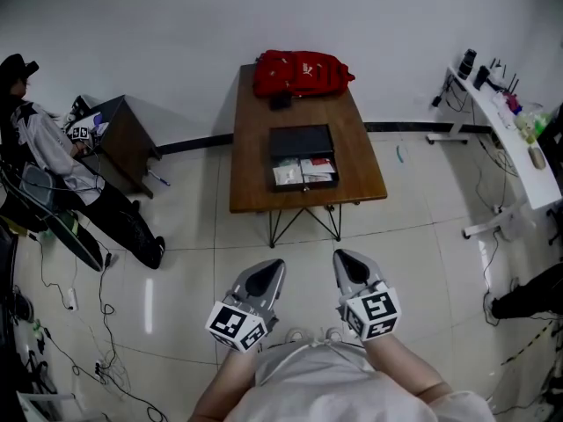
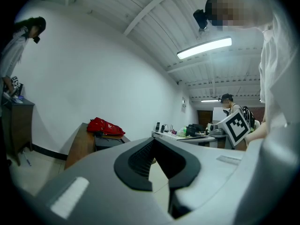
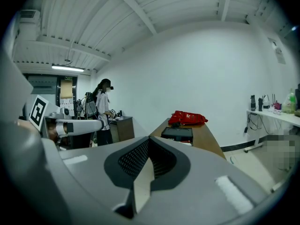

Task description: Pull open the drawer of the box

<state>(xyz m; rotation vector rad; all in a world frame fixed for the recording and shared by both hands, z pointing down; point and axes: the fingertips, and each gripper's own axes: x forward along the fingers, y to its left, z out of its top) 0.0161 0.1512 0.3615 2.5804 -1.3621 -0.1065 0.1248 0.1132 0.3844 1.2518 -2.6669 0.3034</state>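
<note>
A black box [image 1: 301,141] lies on the brown table [image 1: 251,165], well ahead of me. Its drawer [image 1: 304,172] stands pulled out toward me, with white and red items showing inside. Both grippers hang low by my body, far short of the table. My left gripper [image 1: 274,265] and right gripper [image 1: 341,257] are each shut with nothing between the jaws. The left gripper view shows its jaws [image 2: 154,139] closed, with the box [image 2: 108,142] small in the distance. In the right gripper view the jaws [image 3: 149,139] meet at the tips, and the box [image 3: 177,134] sits beyond them.
A red bag [image 1: 301,72] lies at the table's far end against the wall. A person [image 1: 53,174] stands at the left by a dark cabinet [image 1: 123,139]. A white desk [image 1: 510,139] with clutter runs along the right. Cables [image 1: 79,323] trail over the tiled floor at the left.
</note>
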